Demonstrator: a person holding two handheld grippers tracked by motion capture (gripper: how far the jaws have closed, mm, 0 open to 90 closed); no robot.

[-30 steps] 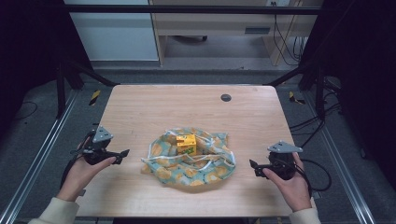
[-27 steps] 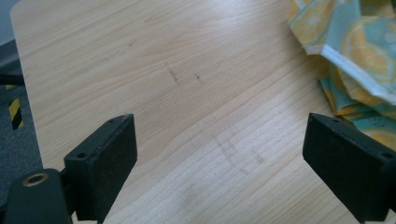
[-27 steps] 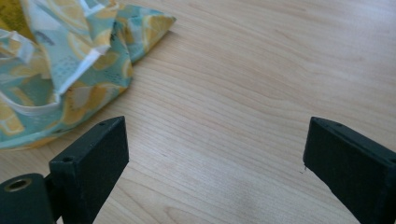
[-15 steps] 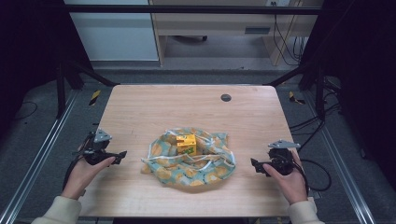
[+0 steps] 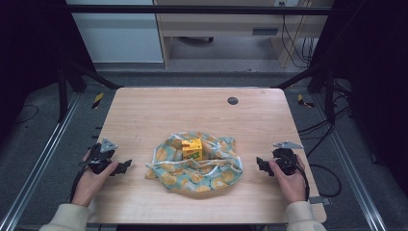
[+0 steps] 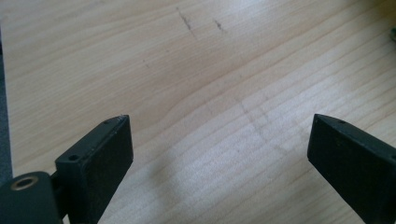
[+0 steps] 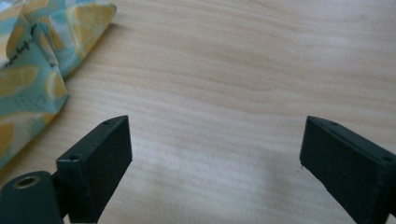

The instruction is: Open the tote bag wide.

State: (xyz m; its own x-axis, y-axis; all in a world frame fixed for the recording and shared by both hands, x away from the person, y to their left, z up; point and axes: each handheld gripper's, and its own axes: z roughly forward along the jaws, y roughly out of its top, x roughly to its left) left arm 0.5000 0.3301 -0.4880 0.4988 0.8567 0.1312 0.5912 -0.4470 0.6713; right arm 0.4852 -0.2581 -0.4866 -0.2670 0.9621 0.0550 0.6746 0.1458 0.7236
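Pale wooden bench (image 5: 144,115) in a dim workspace, cabinets behind. A soft lemon-print cloth (image 5: 195,166) lies crumpled between the two tools, a small yellow carton (image 5: 192,148) resting on it. The cloth likely handles light and limp, best pinched at a free edge or its white cord; the carton seems light and rigid, graspable across opposite faces. Left tool (image 5: 121,167) and right tool (image 5: 260,165) rest on the bench, jaws spread and empty, cloth edge near the right tool.

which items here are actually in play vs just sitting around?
In play, likely:
lemon-print cloth
yellow box resting on it
left gripper, right gripper, both open beside the cloth

Lying about:
dark round grommet in the table
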